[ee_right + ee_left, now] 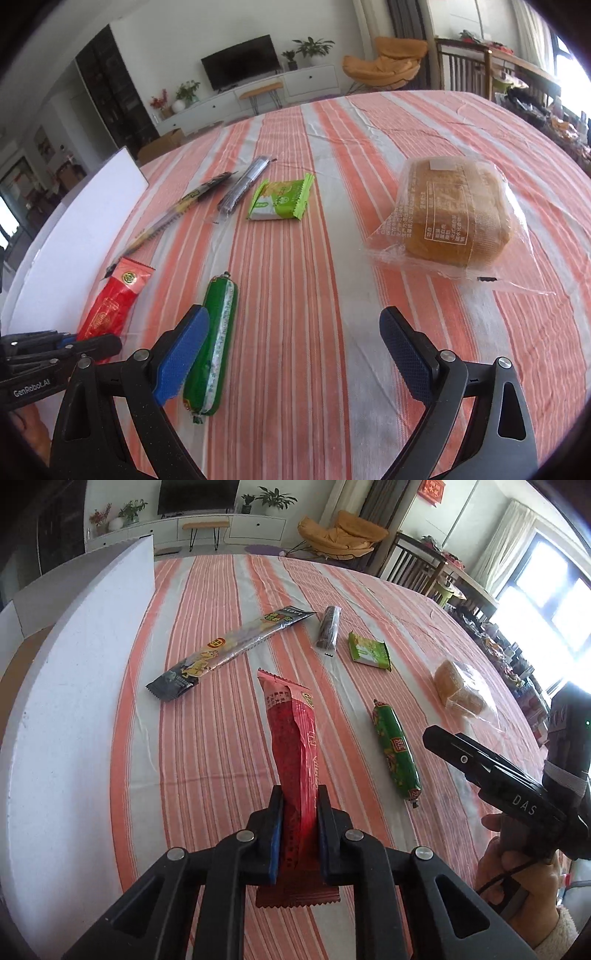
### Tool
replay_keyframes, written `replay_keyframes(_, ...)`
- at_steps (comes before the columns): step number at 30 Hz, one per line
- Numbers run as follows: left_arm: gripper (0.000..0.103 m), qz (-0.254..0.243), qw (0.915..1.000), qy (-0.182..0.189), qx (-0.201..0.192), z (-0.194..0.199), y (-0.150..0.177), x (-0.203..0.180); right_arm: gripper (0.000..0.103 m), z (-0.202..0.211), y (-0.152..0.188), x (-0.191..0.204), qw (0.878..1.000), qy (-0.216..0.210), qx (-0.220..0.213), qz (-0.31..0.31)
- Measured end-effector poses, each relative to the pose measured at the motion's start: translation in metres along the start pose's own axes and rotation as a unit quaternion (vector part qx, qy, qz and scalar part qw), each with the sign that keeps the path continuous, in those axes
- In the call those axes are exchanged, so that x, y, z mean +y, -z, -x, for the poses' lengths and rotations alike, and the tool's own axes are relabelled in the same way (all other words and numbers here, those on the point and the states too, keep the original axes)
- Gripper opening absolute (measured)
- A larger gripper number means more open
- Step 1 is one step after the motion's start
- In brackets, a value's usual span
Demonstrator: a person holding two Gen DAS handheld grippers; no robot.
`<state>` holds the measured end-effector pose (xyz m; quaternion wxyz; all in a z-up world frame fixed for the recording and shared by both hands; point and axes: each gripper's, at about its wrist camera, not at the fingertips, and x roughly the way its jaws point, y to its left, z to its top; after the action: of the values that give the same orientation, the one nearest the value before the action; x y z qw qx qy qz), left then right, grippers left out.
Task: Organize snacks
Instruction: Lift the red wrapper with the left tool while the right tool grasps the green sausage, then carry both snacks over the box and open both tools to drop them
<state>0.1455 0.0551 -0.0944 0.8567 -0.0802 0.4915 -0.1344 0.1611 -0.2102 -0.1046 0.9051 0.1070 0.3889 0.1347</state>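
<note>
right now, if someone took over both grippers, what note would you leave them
Left gripper: shut on the red snack packet, lifted off the striped cloth.
Right gripper: open, empty, over the cloth beside the green sausage.
Lying loose: long dark packet, small dark bar, green wafer pack, bagged bread.
White box stands on the left.
Left: all loose snacks.

Both grippers are black with blue ribbed pads, silver screws, white lettering, and a cream fleecy sleeve.

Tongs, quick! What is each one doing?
Left tongs: closed on the long red foil snack packet.
Right tongs: open, holding nothing.
</note>
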Motion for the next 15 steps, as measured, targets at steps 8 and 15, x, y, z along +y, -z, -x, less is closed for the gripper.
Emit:
replay_keyframes(8, 0.015, 0.002, 0.9976, 0.021, -0.066, 0.085, 0.006, 0.006, 0.084, -0.048, -0.017, 0.069, 0.984, 0.071, 0.14, 0.084)
replay_keyframes(15, 0.015, 0.026, 0.9932, 0.002, -0.113, 0.156, 0.016, 0.055, 0.024, -0.046, -0.015, 0.049, 0.982, 0.058, 0.173, 0.036)
